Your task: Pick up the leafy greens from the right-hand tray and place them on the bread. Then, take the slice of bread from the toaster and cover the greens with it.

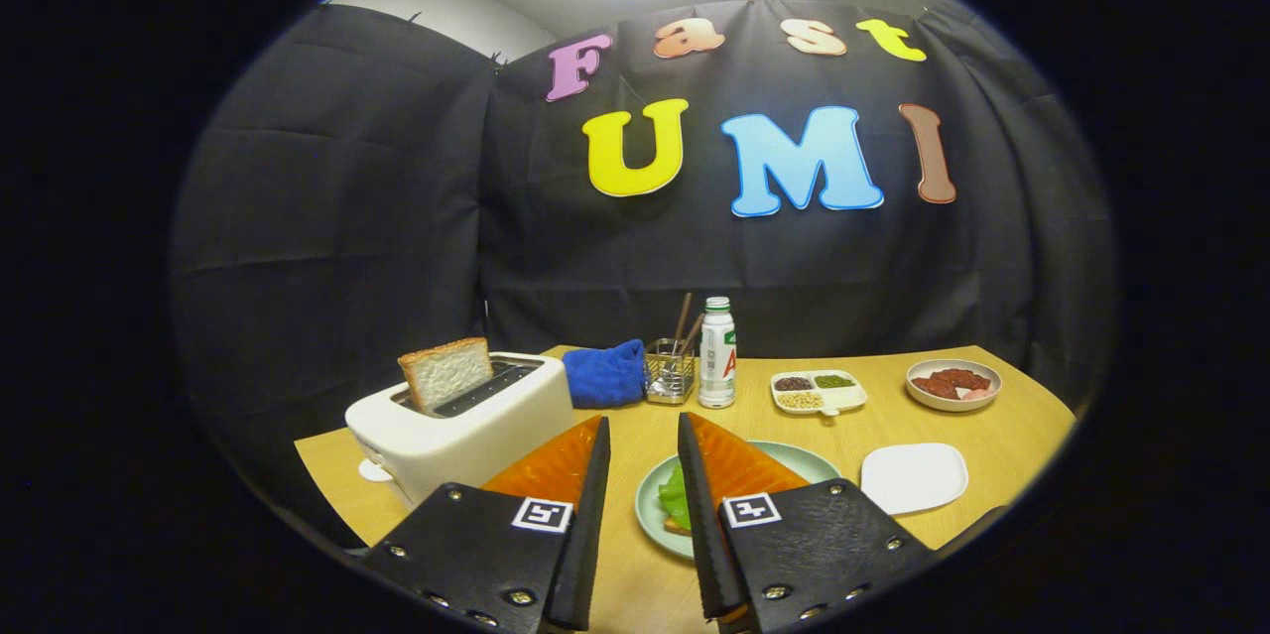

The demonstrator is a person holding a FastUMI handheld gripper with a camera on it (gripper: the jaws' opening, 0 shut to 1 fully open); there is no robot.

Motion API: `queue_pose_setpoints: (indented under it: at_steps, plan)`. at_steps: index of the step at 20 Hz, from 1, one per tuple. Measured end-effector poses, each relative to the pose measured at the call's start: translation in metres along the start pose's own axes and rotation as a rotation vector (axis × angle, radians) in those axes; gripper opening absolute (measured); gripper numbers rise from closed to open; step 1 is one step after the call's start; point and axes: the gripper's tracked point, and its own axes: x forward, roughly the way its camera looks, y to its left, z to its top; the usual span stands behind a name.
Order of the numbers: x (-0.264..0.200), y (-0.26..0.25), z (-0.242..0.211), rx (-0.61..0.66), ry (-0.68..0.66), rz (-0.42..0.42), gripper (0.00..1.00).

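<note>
My gripper [642, 428] is open, raised over the wooden table [1002, 426], with nothing between its fingers. Partly hidden behind the right finger, a pale green plate [650, 505] carries leafy greens [675, 495] lying on a slice of bread [677, 524], of which just an edge peeks out. To the left of the fingers stands a white toaster [461, 431]. A slice of bread [446, 371] sticks up tilted out of its slot. To the right of the plate lies a white square tray [913, 477] with nothing on it.
Along the back of the table stand a blue cloth [605, 374], a wire holder with utensils [672, 371], a white bottle [717, 352], a divided dish of beans [819, 391] and a bowl of reddish food [952, 383].
</note>
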Motion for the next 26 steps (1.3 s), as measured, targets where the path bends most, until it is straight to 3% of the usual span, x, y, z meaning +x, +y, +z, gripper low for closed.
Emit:
queue_pose_setpoints:
  at_steps: [9,15,23,25,26]
  plan:
    - [0.019,0.101,0.010,0.064,0.001,0.073,0.41]
    - [0.034,0.162,0.009,0.006,0.032,0.137,0.41]
    - [0.074,0.188,0.004,-0.074,0.058,0.072,0.41]
    - [0.082,0.183,0.006,-0.114,0.059,0.023,0.41]
    - [0.088,0.183,0.005,-0.152,0.067,-0.002,0.32]
